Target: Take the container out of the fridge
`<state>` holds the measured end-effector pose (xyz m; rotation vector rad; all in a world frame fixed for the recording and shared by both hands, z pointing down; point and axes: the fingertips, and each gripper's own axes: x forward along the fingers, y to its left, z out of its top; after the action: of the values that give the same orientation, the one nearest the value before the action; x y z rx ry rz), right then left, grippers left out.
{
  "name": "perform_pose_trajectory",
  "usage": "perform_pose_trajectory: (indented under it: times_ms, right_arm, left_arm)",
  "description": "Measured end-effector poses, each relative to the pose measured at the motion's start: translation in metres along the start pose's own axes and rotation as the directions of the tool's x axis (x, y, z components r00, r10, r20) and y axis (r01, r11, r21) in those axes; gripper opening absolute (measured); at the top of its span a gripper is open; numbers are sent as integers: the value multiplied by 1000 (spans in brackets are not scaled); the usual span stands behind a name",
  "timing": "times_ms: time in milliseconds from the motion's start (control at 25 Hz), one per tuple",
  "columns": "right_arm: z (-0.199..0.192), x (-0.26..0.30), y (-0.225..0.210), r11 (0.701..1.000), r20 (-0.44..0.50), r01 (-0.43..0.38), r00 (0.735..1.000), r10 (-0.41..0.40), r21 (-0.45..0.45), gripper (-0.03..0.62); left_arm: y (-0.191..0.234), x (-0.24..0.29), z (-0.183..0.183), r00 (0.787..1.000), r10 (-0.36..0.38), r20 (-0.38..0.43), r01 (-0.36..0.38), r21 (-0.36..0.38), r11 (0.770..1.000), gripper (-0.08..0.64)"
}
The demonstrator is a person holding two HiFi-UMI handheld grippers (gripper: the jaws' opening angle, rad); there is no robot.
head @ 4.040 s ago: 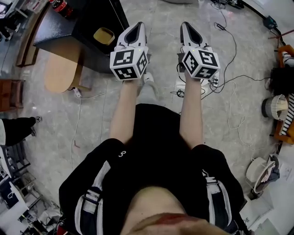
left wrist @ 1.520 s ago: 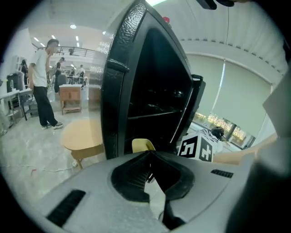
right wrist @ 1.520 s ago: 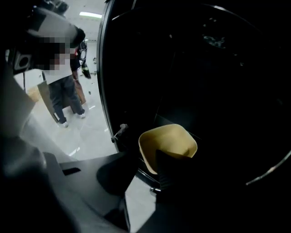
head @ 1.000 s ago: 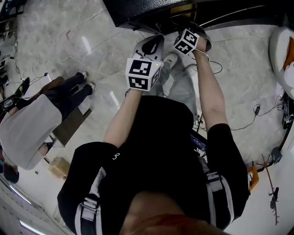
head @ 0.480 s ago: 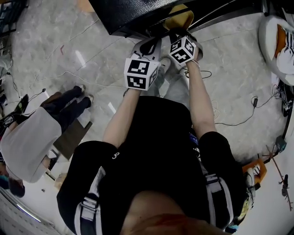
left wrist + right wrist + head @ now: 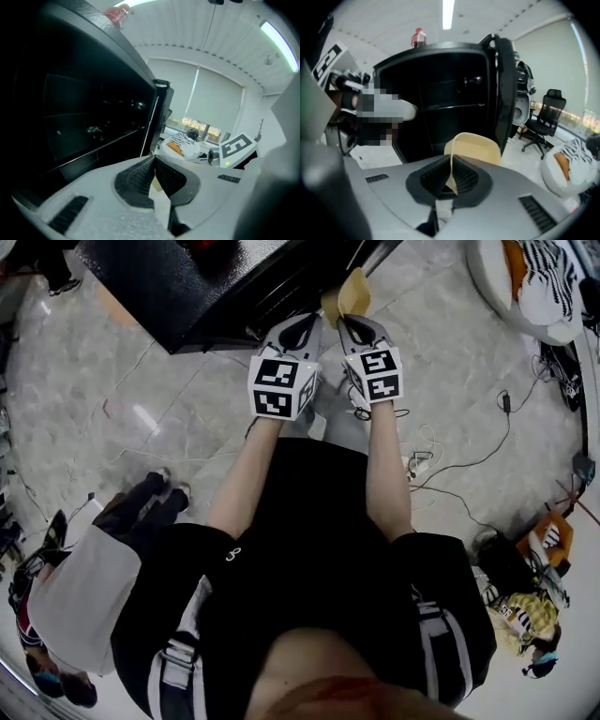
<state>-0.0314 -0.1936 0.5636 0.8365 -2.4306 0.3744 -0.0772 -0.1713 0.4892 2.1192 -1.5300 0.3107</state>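
The right gripper has its jaws shut tight on the thin rim of the pale yellow plastic container, which sticks up just past its tips. The left gripper is pinched shut on nothing. The container has just come out of the open black fridge beyond it, so the job looks nearly done.

You hold two grey grippers: left gripper and right gripper. Before you stand one black fridge, one pale yellow plastic container and one red bottle.
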Motion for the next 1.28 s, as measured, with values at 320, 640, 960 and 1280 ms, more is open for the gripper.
perform_pose_trajectory:
  times_ms: [320, 640, 960, 1280]
  right_arm:
    - [51, -116, -97, 945, 236, 214, 933, -273, 247, 15]
    - [122, -231, -163, 869, 440, 361, 756, -485, 338, 15]
    - [157, -309, -205, 809, 513, 420, 627, -586, 411, 15]
    - [159, -330, -212, 810, 523, 443, 619, -586, 384, 15]
  left_arm:
    - [-76, 46, 56, 980, -185, 72, 178, 91, 980, 8]
    - [-152, 62, 159, 912, -331, 241, 289, 194, 937, 8]
    - [-199, 64, 238, 864, -340, 372, 259, 251, 933, 8]
    - [-229, 62, 243, 843, -390, 371, 292, 294, 910, 8]
